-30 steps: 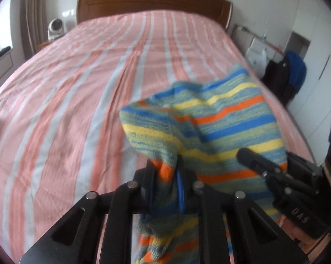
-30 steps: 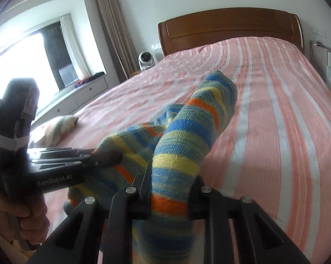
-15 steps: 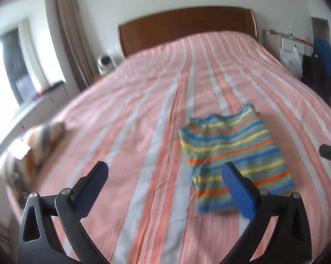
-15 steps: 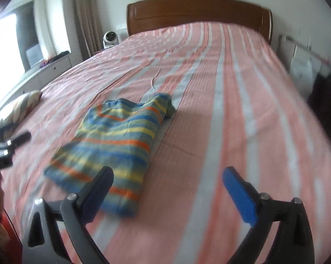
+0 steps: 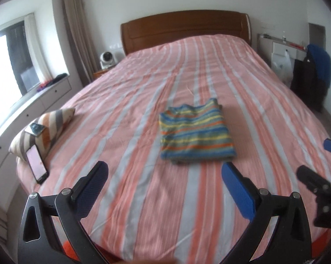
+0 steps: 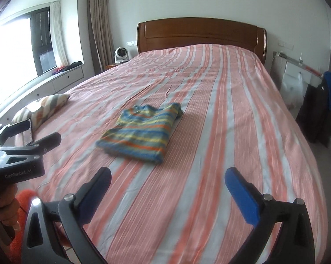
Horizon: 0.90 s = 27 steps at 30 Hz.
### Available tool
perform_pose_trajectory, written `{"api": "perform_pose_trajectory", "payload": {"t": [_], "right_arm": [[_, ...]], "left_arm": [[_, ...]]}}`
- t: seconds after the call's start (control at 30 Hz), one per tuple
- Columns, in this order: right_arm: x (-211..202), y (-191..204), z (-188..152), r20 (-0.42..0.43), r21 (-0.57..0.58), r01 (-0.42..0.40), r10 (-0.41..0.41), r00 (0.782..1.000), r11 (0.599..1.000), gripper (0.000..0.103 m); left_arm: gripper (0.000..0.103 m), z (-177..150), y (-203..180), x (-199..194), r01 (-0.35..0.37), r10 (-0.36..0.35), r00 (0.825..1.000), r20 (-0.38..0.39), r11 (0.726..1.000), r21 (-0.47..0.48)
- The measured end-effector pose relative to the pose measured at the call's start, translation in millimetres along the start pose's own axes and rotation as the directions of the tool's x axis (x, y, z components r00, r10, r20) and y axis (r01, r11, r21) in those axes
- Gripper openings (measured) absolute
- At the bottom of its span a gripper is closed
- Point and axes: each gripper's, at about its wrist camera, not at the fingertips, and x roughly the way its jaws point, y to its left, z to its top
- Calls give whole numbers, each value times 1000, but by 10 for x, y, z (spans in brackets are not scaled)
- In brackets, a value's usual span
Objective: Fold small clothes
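now, item one: striped knit garment [image 5: 196, 132], blue, yellow, orange and green bands. a second ago it hung pinched in both grippers; at present it lies released on the bed, folded into a flat, squarish packet, collar end toward the headboard, nothing touching it.

item two: left gripper [image 5: 164, 180], jaws spread wide, nothing between them, pulled back toward the foot of the bed and well apart from the garment.

item three: right gripper [image 6: 168, 183], likewise wide and empty, likewise drawn back; its blue pad also shows at the right edge of the left view.

reading: the fold on this piece looks complete; i judge the step in hand to be the retreat after setting it down, with the next garment, if any, not in sight.

item four: bed cover [image 5: 125, 101], pink, salmon and pale grey stripes, smooth with faint creases, serving as the work surface.

item five: striped cushion [image 5: 44, 127] at the left edge, a phone [image 5: 37, 163] leaning against it.

item six: wooden headboard [image 5: 185, 26], small white fan [image 5: 108, 59] on a side table, curtained window, dark clothing hanging at the right wall.
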Motion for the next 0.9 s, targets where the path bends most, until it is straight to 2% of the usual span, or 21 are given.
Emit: {"api": "perform_pose_trajectory", "payload": {"t": [0.1,0.47,0.67,0.8,0.9], "right_arm": [[-102,98,-54,2,-26,26,-26,1000,999,102],[-372,260,-107,-44,9,-13,13,999,1000,102],[-498,388,-88,-62,-9,-16,15,998,1000,102],[-597,454,-62,-70,-19,-22,20,997,1000,102],[-662,503,-46,-76,-27,-39,37,996,999,102]], "left_arm": [[103,-31,21,-120,55,-55,998,-1,998,-22],[103,-114,86,-318,67,-68,997,-35,997,-37],[103,-158,133,-412,127,-129,989,-67,991,-34],[103,-205,120,-559,63,-62,996,-60,998,15],[103,-215,125,-602,53,-52,996,-76,998,19]]}}
